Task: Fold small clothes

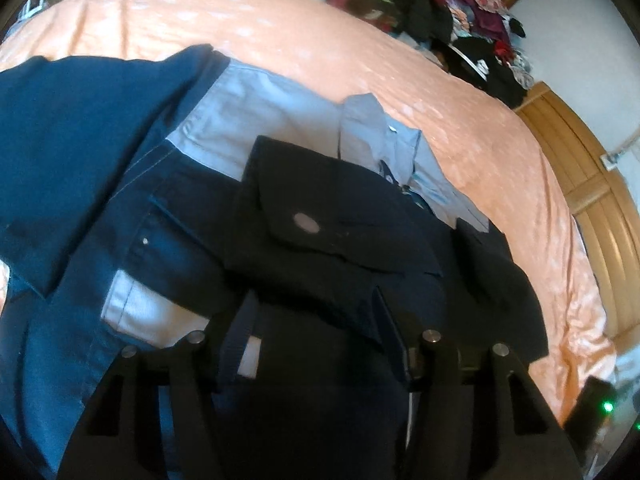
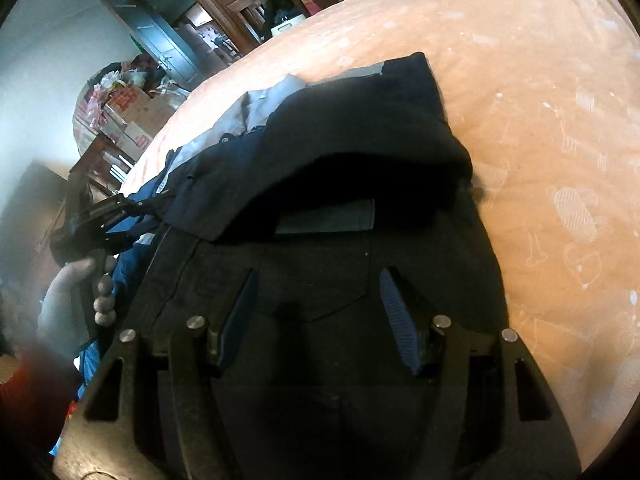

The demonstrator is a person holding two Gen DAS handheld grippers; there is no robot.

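Dark shorts [image 2: 328, 208] lie half-folded on the orange bed [image 2: 540, 128], top layer flopped over, w/ right tongs [image 2: 320, 312] wide just above the cloth & left tongs [image 1: 320, 344] gaping over the pocket [image 1: 304, 216], prob. lining up next fold.

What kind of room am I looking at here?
Most likely a lived-in bedroom. A bed with a peach bedspread fills both views, a dark blue garment is spread on it, a heap of clothes is piled at its far side, and wooden cupboard doors stand by the wall.
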